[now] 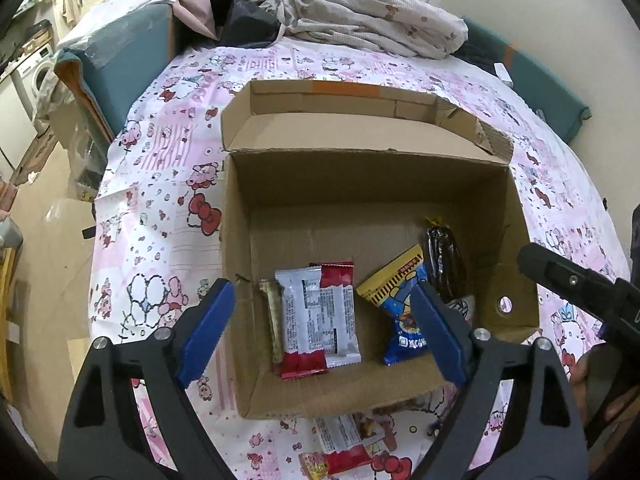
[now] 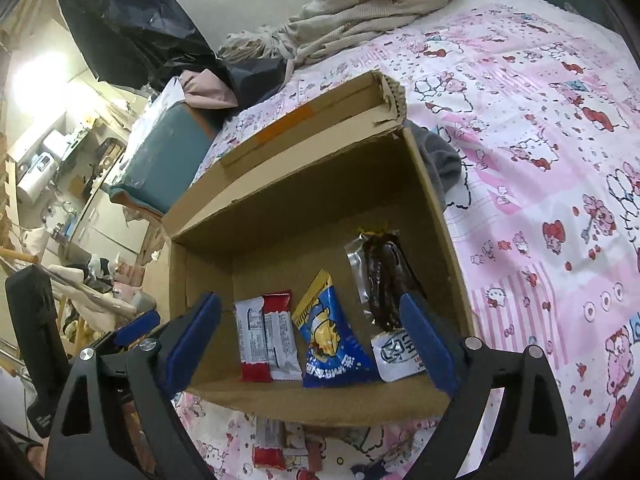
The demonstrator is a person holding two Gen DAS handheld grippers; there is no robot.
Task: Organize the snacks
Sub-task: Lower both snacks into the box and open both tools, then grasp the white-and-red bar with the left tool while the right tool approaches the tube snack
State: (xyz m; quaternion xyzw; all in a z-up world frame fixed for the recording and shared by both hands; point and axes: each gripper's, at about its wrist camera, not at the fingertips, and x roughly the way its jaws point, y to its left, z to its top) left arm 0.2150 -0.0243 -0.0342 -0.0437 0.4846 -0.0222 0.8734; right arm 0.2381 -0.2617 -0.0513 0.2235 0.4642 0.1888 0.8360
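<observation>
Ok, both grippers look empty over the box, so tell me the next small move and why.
Probably swing the left gripper back toward the red and white packet lying on the sheet in front of the cardboard box. Both grippers are open with nothing between the fingers, several snacks already lie in the box, and that packet is outside it.

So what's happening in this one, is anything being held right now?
A person with a gripper in each hand is sorting snacks into a cardboard box on a pink patterned cloth. Both the left gripper and the right gripper hover open and empty above the box. Inside lie a red-and-white packet, a blue-and-yellow packet and a dark wrapped snack. More packets wait outside in front.
</observation>
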